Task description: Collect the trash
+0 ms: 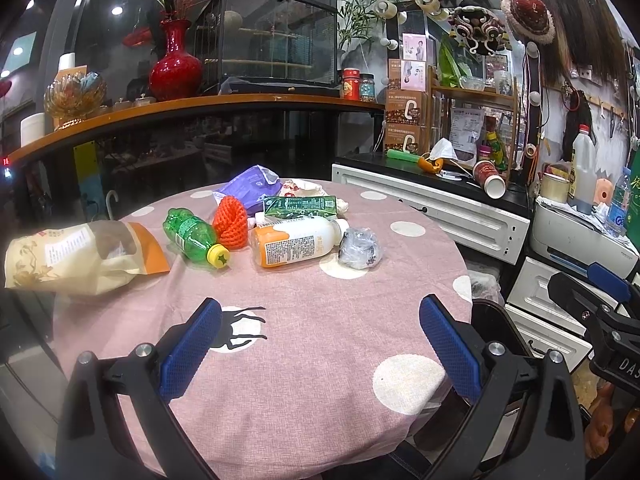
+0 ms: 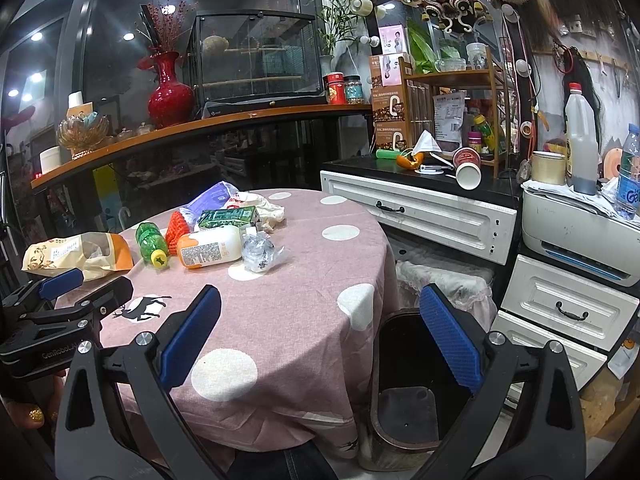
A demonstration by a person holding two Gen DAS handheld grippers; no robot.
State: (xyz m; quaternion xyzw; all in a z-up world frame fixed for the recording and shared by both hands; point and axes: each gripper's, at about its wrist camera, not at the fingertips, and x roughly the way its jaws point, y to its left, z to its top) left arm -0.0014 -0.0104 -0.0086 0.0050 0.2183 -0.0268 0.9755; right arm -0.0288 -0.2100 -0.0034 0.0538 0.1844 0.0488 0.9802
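Observation:
Trash lies in a cluster on the far half of the round table with a pink dotted cloth [image 1: 304, 360]: a beige and orange paper bag [image 1: 76, 256], a green bottle [image 1: 196, 238], an orange foam net [image 1: 230, 222], a white and orange bottle [image 1: 296, 240], a green carton [image 1: 300, 205], a crumpled clear wrapper [image 1: 358, 248] and a purple packet [image 1: 250, 186]. My left gripper [image 1: 320, 320] hovers open over the near part of the table, holding nothing. My right gripper [image 2: 320, 308] is open and empty beside the table's right edge, above a dark bin [image 2: 408, 412].
White drawer cabinets [image 2: 432, 216] stand right of the table, with a paper cup [image 2: 468, 170], a face mask [image 2: 426, 144] and a printer [image 2: 576, 240] on top. A curved counter with a red vase [image 1: 174, 64] runs behind. A person's foot [image 2: 34, 416] shows at lower left.

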